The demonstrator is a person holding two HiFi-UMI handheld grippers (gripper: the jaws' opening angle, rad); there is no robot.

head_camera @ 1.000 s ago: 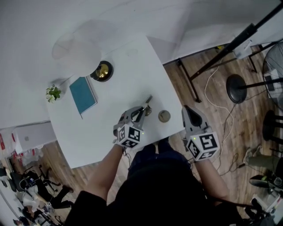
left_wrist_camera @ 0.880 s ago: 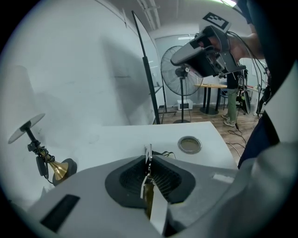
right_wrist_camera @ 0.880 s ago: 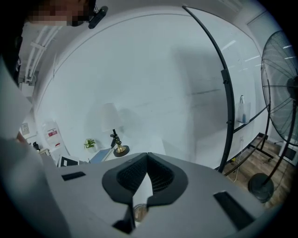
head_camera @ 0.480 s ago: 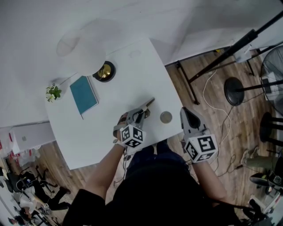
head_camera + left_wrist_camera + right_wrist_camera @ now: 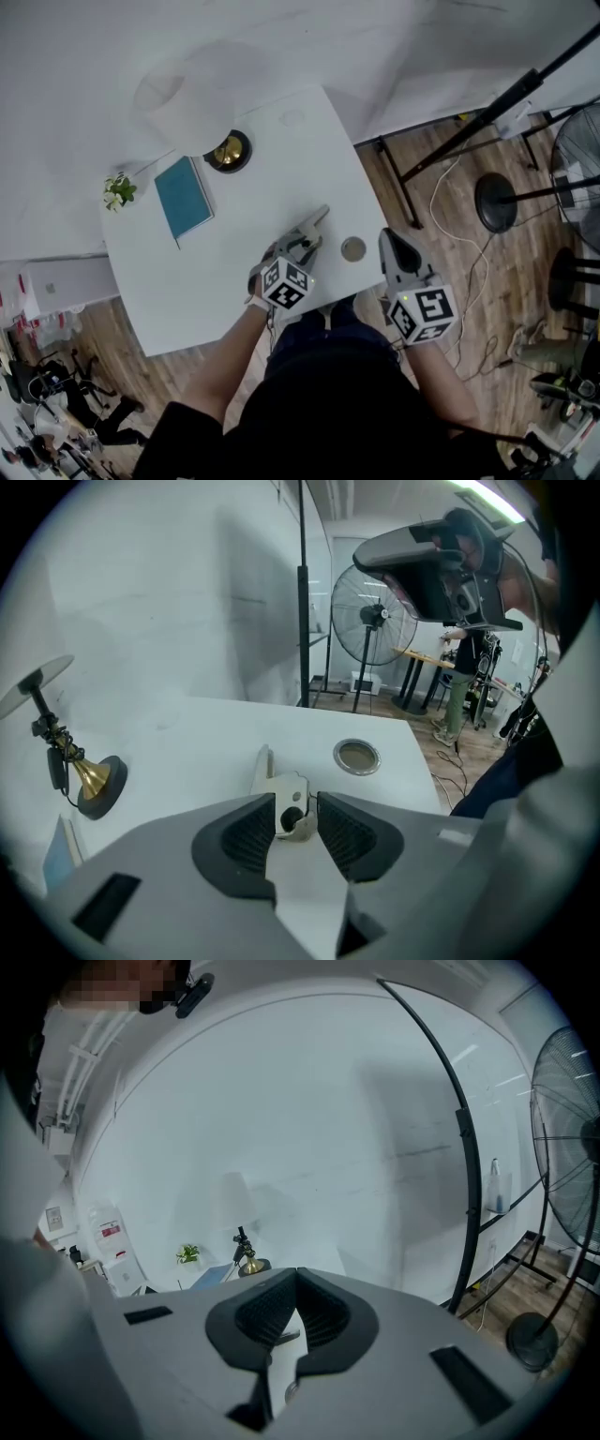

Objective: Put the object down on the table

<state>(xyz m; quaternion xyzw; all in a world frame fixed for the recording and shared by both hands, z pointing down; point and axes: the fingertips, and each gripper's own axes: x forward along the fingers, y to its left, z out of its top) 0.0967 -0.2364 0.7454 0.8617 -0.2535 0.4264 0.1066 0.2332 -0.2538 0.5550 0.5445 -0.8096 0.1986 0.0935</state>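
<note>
The left claw (image 5: 302, 246), seen from the head view, hangs low over the near edge of the white square table (image 5: 234, 281). The pale grey metal tool with a long flat handle (image 5: 315, 220) lies on the table top, its handle sticking out beyond the claw's tips. A small round metal disc (image 5: 352, 248) lies just right of it. The right claw (image 5: 388, 236) hovers off the table's right edge. At the far side rest a teal book (image 5: 184, 196), a lamp with a black and brass base (image 5: 229, 150) and a small potted green plant (image 5: 117, 190).

In the left gripper view, the left claw (image 5: 295, 810) is spreading. The tool (image 5: 283, 789) sits between the ribbed pads, flat on the table, with a slim gap on its right side. The disc (image 5: 356, 756) lies beyond it and the lamp (image 5: 89, 780) stands to the left.

In the right gripper view, the right claw (image 5: 296, 1279) is pressed together at its tips, pinching nothing. A standing fan (image 5: 572, 1147) shows at the right edge.
</note>
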